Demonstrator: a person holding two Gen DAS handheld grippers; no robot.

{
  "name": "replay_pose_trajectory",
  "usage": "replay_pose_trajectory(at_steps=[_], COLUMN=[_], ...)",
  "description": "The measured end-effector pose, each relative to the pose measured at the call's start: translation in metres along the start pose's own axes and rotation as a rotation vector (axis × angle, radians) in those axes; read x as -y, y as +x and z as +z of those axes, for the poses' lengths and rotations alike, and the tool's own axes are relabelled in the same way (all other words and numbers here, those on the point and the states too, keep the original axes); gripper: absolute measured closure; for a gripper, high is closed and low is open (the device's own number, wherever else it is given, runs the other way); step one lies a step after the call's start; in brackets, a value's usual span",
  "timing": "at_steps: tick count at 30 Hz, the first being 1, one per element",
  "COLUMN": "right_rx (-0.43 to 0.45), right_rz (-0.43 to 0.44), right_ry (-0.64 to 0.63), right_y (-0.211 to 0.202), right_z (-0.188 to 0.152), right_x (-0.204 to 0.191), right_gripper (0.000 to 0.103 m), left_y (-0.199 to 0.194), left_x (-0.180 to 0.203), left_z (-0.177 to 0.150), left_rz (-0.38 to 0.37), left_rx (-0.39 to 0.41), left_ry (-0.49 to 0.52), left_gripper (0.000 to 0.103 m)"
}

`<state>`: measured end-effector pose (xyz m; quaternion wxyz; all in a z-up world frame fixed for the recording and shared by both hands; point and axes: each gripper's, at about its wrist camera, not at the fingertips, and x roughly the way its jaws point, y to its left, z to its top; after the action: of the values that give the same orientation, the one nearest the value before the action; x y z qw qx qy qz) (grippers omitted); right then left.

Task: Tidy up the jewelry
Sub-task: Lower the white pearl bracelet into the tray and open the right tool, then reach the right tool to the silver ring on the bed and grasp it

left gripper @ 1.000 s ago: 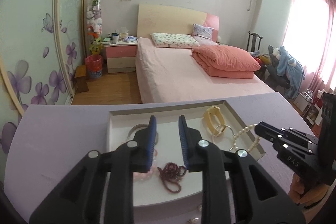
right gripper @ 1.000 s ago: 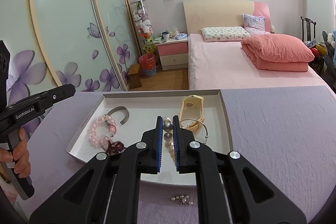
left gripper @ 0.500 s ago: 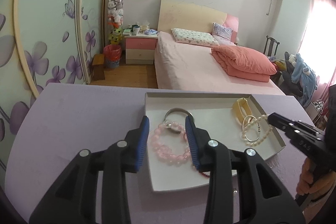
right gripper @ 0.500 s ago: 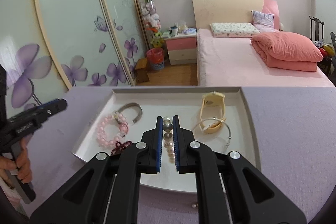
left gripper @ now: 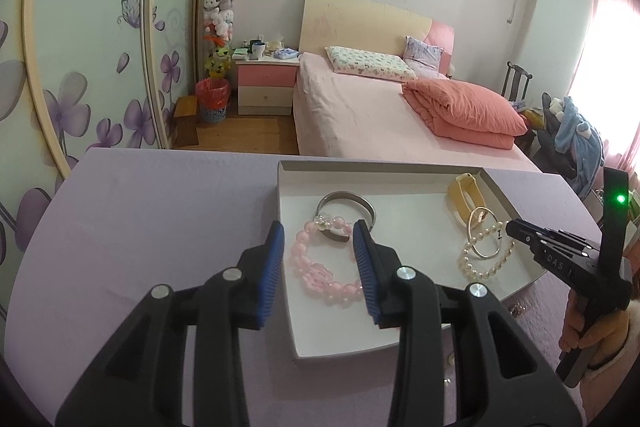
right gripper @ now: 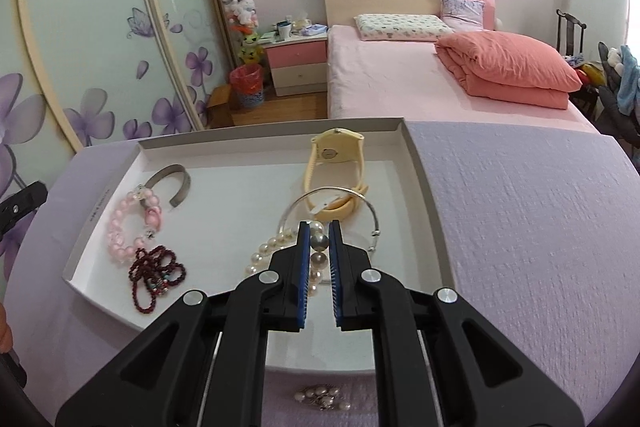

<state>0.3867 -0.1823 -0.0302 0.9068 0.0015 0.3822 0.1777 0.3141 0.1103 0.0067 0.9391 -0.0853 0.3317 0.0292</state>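
A white tray (left gripper: 288, 179) lies on the lilac table and holds the jewelry. My left gripper (left gripper: 319, 239) is open, its blue pads on either side of a pink bead bracelet (left gripper: 320, 267) without pressing it. A silver cuff (left gripper: 348, 201) lies just beyond. My right gripper (right gripper: 319, 233) is shut on a pearl strand (right gripper: 272, 247), whose loose end trails onto the tray floor (right gripper: 240, 195). A yellow watch (right gripper: 336, 155) and a thin silver bangle (right gripper: 372, 223) lie right behind it. A dark red bead string (right gripper: 156, 271) sits by the pink bracelet (right gripper: 124, 223).
A small pearl piece (right gripper: 320, 397) lies on the table (right gripper: 520, 227) in front of the tray's near edge. The table's far edge drops off toward a pink bed (left gripper: 380, 115). A hand (left gripper: 580, 331) holds the right gripper's handle at the right.
My left gripper shifted left from the dark red beads to the pink bracelet and its jaws widened. My right gripper sank toward the tray with the pearl strand still clamped.
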Motion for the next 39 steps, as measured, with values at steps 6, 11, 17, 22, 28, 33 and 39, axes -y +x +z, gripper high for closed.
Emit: replay_pose_trajectory(at_steps=[6,11,17,22,28,33,39], right_rx=[0.000,0.035,0.054,0.050,0.001,-0.060,-0.119], right_rz=[-0.001,0.002,0.017,0.054,0.100,0.140,0.170], right_ry=[0.060,0.057,0.049,0.016,-0.034,-0.081,-0.146], right_y=[-0.003,-0.020,-0.046,-0.068,-0.086,-0.098,-0.104], right_z=[-0.001,-0.005,-0.017,-0.041,-0.078,-0.117,-0.154], right_x=[0.012,0.015,0.016,0.003,-0.014,-0.031,-0.053], right_gripper=[0.049,0.047,0.049,0.051,0.055,0.056,0.057], left_y=[-0.005,-0.014,-0.029,-0.047,-0.072,-0.089,-0.107], left_x=[0.005,0.007,0.009,0.008,0.009,0.006,0.005], left_z=[-0.001,-0.006,-0.013,-0.026,-0.048,-0.066,-0.090], left_rz=[0.005,0.003,-0.002,-0.005,-0.011,-0.013,-0.021], left_rx=[0.015,0.023,0.030,0.036,0.040,0.031,0.027], left_ry=[0.021,0.025,0.015,0.012,0.007,0.005,-0.006], left_gripper=[0.054,0.050,0.048,0.043,0.043,0.040,0.036])
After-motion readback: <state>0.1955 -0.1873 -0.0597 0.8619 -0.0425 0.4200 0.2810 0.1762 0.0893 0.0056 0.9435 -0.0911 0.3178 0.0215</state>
